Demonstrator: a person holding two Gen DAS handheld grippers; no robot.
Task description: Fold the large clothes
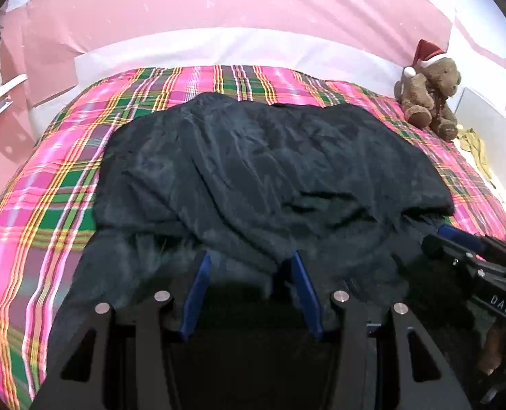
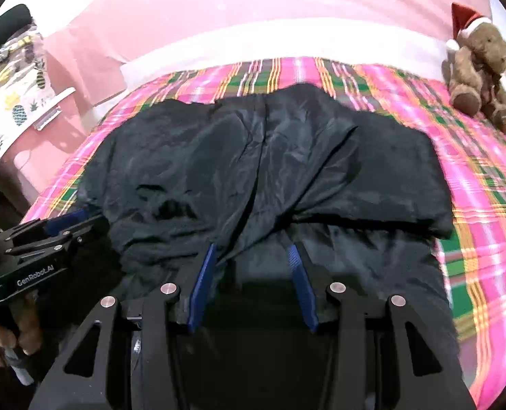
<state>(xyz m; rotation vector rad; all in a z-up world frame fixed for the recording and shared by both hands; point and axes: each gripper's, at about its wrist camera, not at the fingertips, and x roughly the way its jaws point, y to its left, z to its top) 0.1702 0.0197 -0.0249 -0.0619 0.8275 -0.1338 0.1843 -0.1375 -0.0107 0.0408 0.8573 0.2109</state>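
Note:
A large dark garment [image 1: 253,171] [image 2: 253,157] lies spread on a pink and green plaid bedspread [image 1: 48,188] [image 2: 485,177]. Its near edge is bunched and lifted. My left gripper [image 1: 249,256] has its blue fingers [image 1: 198,283] partly apart, pressed on a thick bunch of that near edge. In the right wrist view it [image 2: 72,220] shows at the garment's left corner. My right gripper [image 2: 253,247] grips the same edge further right, and the cloth hides its fingertips. The left wrist view shows it [image 1: 454,234] low on the right.
A brown teddy bear [image 1: 430,99] [image 2: 481,75] in a red hat sits on the bed's far right corner. A yellow cloth [image 1: 475,143] lies beside it. A pink wall [image 1: 219,7] runs behind the bed. A pineapple-print fabric [image 2: 14,102] hangs at left.

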